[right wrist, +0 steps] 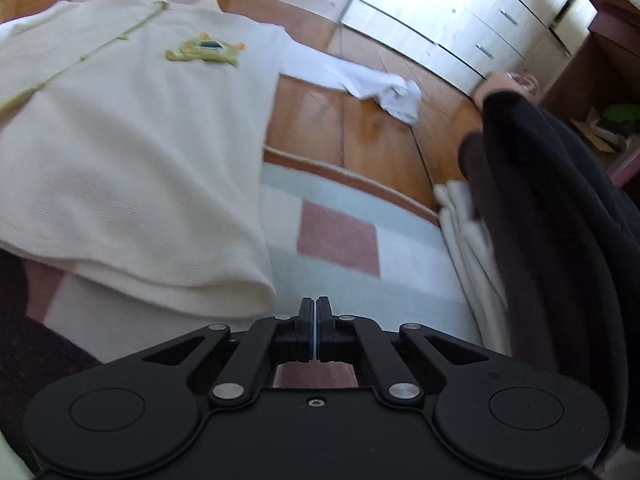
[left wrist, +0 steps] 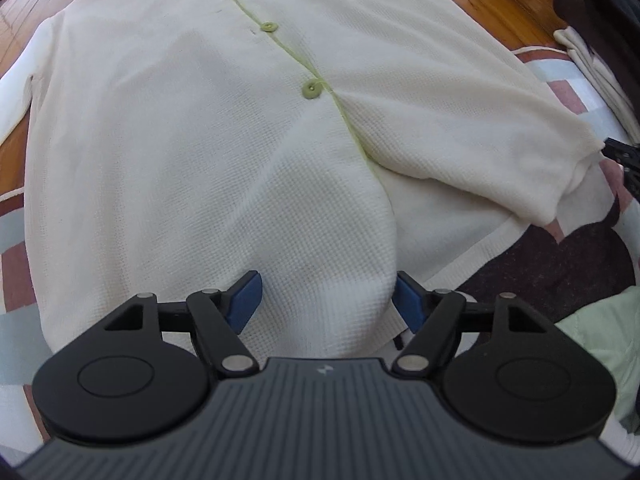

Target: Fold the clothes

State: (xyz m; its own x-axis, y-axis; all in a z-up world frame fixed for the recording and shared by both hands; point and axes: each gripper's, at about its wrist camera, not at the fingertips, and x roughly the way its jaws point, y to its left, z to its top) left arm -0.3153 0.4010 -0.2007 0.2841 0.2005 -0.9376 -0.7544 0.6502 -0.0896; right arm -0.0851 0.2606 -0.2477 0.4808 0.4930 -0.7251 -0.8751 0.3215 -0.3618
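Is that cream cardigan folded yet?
Mostly spread. The cardigan lies flat on the rug, buttoned; only one sleeve is laid across its front.

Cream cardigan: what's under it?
The cardigan lies partly on a checked rug, partly on wood floor. Whatever sits beneath its middle is covered.

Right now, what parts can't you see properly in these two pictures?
- Left wrist view: the cardigan's near hem, hidden behind the left gripper.
- Left wrist view: the right gripper, cut off by the picture's edge.
- Right wrist view: the folded cream cloth, blurred and partly covered by the dark sleeve.
- Right wrist view: the hand, blurred.
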